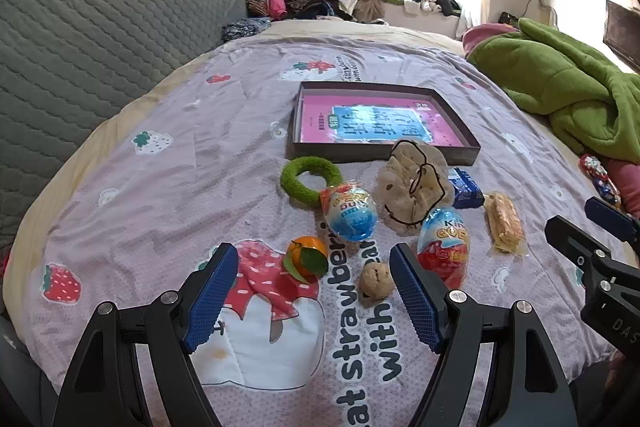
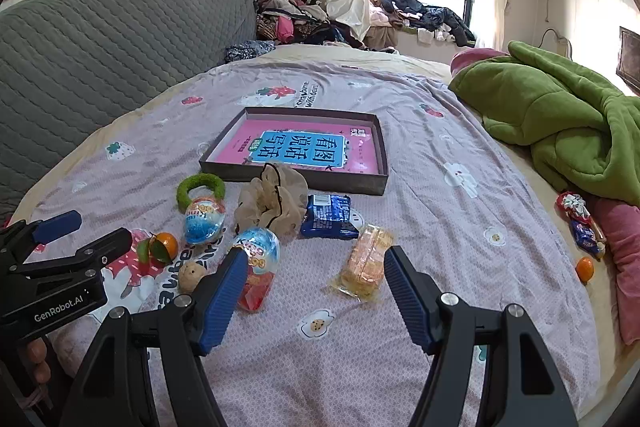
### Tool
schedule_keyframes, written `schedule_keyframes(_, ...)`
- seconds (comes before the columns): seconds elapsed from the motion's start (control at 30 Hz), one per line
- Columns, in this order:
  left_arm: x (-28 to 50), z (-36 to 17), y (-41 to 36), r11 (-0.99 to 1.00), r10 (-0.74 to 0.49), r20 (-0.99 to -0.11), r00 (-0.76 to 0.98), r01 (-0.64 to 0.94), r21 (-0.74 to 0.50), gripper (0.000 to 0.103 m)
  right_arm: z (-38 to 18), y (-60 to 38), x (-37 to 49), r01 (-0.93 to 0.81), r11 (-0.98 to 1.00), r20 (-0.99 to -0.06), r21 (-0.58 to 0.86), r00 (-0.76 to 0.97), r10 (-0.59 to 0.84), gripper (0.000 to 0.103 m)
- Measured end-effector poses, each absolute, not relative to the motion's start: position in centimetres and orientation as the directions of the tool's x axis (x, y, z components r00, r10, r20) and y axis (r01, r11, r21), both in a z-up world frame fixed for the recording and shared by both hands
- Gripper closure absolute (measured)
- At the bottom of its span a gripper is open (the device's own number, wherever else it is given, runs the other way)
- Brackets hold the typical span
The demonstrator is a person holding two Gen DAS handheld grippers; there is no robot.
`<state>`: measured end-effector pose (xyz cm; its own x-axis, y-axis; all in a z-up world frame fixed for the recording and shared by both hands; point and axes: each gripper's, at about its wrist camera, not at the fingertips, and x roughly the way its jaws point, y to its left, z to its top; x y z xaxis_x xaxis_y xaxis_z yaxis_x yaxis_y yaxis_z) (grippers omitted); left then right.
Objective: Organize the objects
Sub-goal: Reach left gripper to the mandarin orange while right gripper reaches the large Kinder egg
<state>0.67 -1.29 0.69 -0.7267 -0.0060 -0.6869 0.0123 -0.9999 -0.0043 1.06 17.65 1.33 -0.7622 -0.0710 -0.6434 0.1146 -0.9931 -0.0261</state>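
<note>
On the bedspread (image 1: 168, 211), left gripper (image 1: 314, 269) jaws apart near walnut (image 1: 375, 281), right gripper (image 2: 312, 269) spread by wafer packet (image 2: 366, 261)

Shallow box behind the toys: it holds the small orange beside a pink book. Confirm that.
Wrong. The shallow box holds only the pink book; the small orange lies on the bedspread with the toys, as the right wrist view shows.
</note>
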Motion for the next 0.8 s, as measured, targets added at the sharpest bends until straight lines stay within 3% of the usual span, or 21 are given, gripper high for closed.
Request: schedule_keyframes(0.8, 0.1, 0.7, -5.6, -1.000, -0.001, -0.681, -0.732, 0.022, -0.021, 0.024, 2.5, 15.4, 0.6, 0.150, -0.988, -0.632, -0.025, -0.768, -0.101, 0.033)
